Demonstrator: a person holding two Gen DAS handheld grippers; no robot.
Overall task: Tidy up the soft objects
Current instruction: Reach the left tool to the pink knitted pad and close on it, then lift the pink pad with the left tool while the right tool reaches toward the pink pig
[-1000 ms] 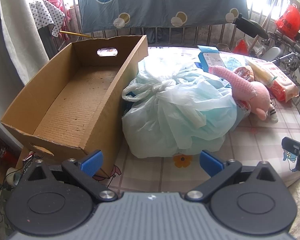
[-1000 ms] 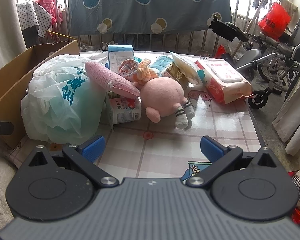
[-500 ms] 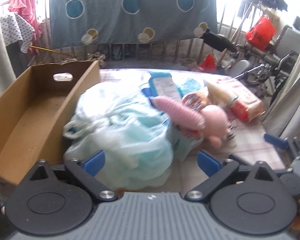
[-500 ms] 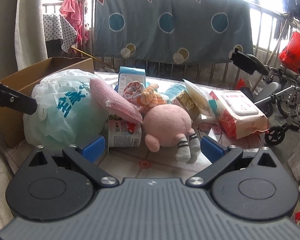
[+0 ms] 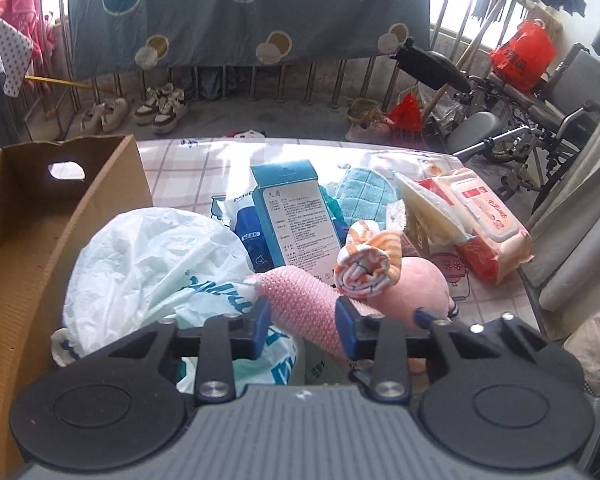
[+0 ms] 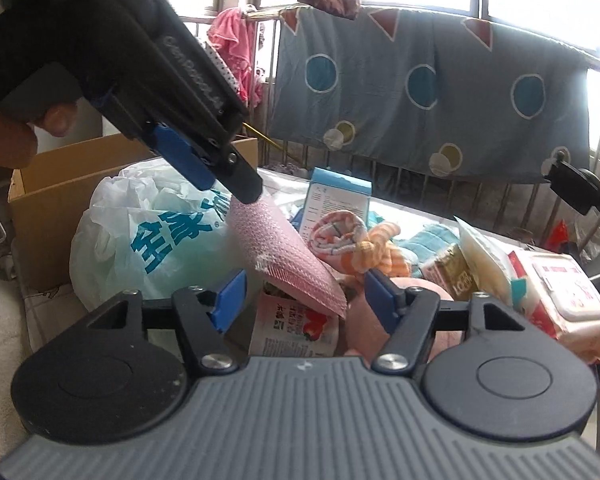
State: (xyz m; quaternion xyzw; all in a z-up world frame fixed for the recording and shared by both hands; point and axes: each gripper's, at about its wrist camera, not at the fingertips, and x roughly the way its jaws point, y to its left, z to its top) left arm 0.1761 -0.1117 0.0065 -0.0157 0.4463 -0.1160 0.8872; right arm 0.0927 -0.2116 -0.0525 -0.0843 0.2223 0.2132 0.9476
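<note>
My left gripper [image 5: 304, 326] has its blue fingers on both sides of a pink knitted cloth [image 5: 304, 304], which lies over a white and green plastic bag [image 5: 152, 268]. In the right wrist view the left gripper [image 6: 220, 176] comes down from the upper left onto the cloth's top end [image 6: 284, 256]. My right gripper [image 6: 306, 300] is open, just in front of the cloth's lower edge. A pink plush toy [image 5: 416, 284] and a rolled orange and white cloth [image 5: 368, 264] lie behind the cloth.
An open cardboard box [image 5: 28, 232] stands at the left on the table. A blue carton [image 5: 296, 216], a blue towel [image 5: 364, 196] and a wet-wipes pack [image 5: 484, 224] lie at the back and right. A wheelchair [image 5: 548, 96] stands beyond the table.
My left gripper has swung right from the box and bag, come down over the pink cloth and narrowed its jaws around it. My right gripper has moved forward toward the pile.
</note>
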